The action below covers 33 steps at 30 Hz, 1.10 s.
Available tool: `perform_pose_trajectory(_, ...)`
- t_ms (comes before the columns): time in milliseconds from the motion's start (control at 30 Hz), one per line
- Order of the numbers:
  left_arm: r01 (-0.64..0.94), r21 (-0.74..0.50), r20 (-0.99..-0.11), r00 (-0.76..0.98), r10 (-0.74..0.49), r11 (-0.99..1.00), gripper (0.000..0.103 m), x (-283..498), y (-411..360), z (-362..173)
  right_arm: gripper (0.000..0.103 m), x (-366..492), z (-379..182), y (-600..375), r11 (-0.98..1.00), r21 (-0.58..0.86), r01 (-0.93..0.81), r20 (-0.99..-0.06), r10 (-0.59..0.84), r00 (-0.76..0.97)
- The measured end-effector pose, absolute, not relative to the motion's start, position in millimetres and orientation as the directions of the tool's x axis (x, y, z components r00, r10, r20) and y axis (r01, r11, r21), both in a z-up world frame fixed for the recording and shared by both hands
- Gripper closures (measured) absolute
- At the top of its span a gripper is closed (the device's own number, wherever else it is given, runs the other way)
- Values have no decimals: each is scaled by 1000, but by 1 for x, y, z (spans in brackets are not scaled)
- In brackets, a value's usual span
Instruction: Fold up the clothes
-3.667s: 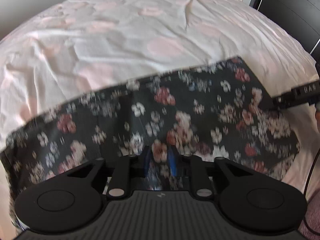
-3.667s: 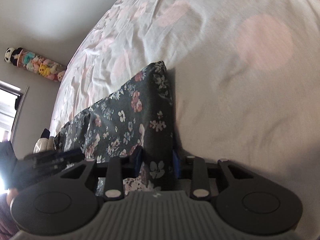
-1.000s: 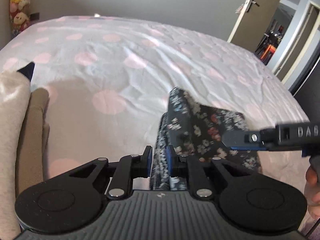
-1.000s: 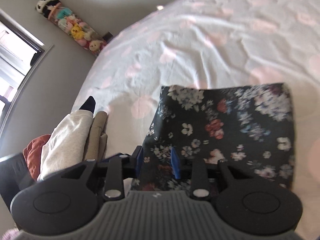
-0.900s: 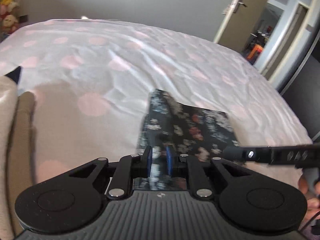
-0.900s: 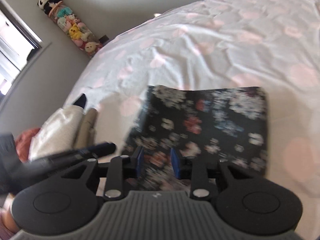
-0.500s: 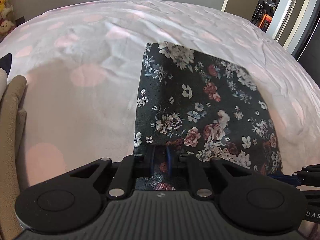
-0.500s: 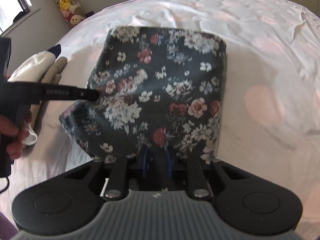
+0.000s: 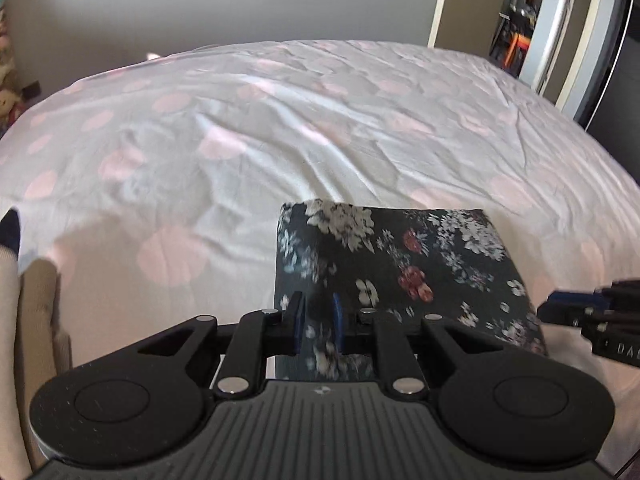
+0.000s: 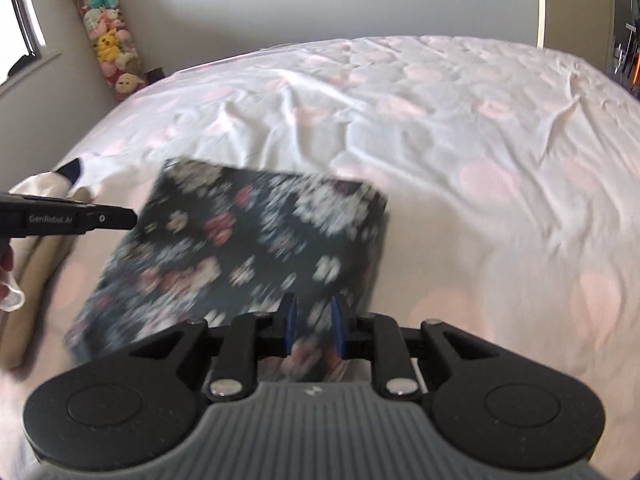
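A dark floral garment point(image 9: 400, 264), folded into a rectangle, rests on the bed with its near edge raised. In the left wrist view my left gripper point(image 9: 317, 322) is shut on the near left part of that edge, cloth pinched between its blue pads. The right gripper's fingers point(image 9: 568, 312) show at the far right, beside the cloth's right edge. The right wrist view shows the garment point(image 10: 256, 248) motion-blurred, with my right gripper point(image 10: 312, 326) shut on its near right corner. One of the left gripper's fingers point(image 10: 116, 218) reaches the cloth's left edge.
The bed sheet point(image 9: 320, 120) is white with pink dots and creased. A stack of folded beige and cream clothes point(image 10: 36, 208) lies at the left edge, beside a person's hand point(image 10: 6, 268). Plush toys point(image 10: 108, 40) hang by the wall; a doorway point(image 9: 520, 20) stands at right.
The garment filled both views half a second ago; it now looks smaller and sits lower on the bed. Both grippers moved and rolled with it. The right jaws stand narrower than a second ago.
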<state>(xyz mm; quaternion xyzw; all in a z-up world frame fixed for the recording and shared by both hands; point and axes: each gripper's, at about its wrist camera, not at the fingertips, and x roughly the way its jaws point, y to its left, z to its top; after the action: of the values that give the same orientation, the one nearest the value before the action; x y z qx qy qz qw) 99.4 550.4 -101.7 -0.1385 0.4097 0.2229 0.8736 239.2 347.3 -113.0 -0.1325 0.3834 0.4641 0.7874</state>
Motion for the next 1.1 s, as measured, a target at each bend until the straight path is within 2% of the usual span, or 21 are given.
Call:
perform_pose_trajectory(100,-501,-39,-789,547,281,865,90,119,562,-115,82,257,-120,365,537,118,-835,-719,626,301)
perform_pose_trajectory(333,-498,-62,-822,517,239,865,87,129,581,-148,84,286,-151,389,544,155,-824,-746,612,263)
perform_pose_trajectory(533,-512,-83,-817,526,236,855,83,123,584,-142,83,287,-152,386,535,173,-827,-744,621,246)
perform_pose_trajectory(600,-523,-96,-805,541,242,847,77,112,581,-128,82,289,-144,380,535,202,-820,-741,631,230)
perform_pose_trajectory(633,-528,-102,-799,549,247,843,65,105,579,-121,77,290,-139,373,536,224,-814,-733,643,222)
perform_pose_trajectory(667,-535,-107,-792,555,253,838,47,97,577,-115,72,289,-134,365,537,245,-807,-724,655,216)
perform_pose_trajectory(700,-542,-111,-787,560,259,833,41,89,575,-110,65,289,-131,356,539,268,-798,-718,665,208)
perform_pose_trajectory(767,-559,-123,-777,568,271,820,38,72,571,-102,64,288,-127,337,549,321,-772,-714,676,183)
perform_pose_trajectory(933,-617,-325,-776,607,171,717,38,36,580,-124,64,287,-143,308,562,510,-651,-717,696,38)
perform_pose_trajectory(1100,-614,-492,-751,658,56,618,38,25,591,-160,64,281,-150,301,579,523,-625,-739,674,7)
